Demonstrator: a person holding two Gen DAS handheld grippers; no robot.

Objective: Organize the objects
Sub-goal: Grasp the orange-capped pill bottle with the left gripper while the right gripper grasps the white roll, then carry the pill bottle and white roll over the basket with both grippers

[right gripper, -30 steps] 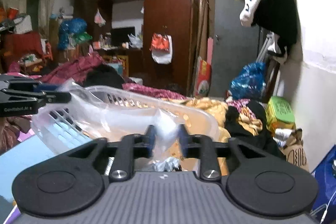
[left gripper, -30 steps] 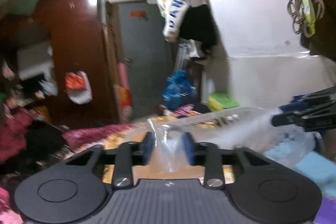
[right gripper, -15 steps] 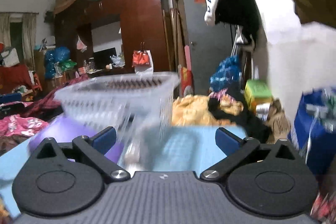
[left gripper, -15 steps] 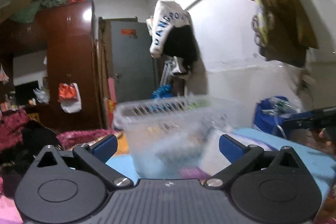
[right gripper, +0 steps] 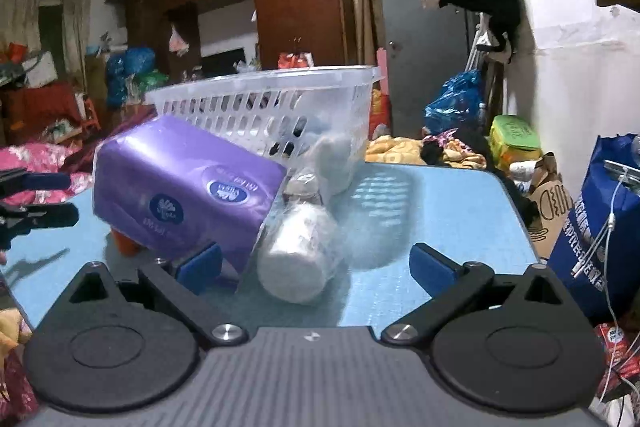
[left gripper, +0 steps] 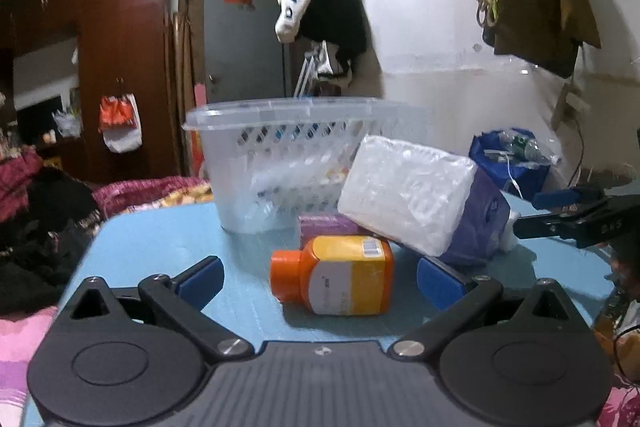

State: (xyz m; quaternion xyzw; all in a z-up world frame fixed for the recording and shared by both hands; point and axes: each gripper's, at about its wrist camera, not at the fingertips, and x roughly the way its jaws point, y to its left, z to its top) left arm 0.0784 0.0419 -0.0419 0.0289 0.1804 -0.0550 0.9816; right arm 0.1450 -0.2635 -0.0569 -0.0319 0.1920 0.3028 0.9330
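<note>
The blue tabletop point(left gripper: 160, 239) carries the clear slotted basket point(left gripper: 280, 147) at its far edge, twelve o'clock from both grippers, apparently set there as the bin, with some items already showing through its wall. Tilted against it, the purple tissue pack point(right gripper: 180, 187) rests across a small purple box point(left gripper: 328, 225) and an orange-capped bottle point(left gripper: 336, 279), so lifting it first seems wise. The left gripper point(left gripper: 318, 279) stands wide around the bottle, and the right gripper point(right gripper: 316, 265) wide around a plastic-wrapped white roll point(right gripper: 298, 259); both hold nothing.
</note>
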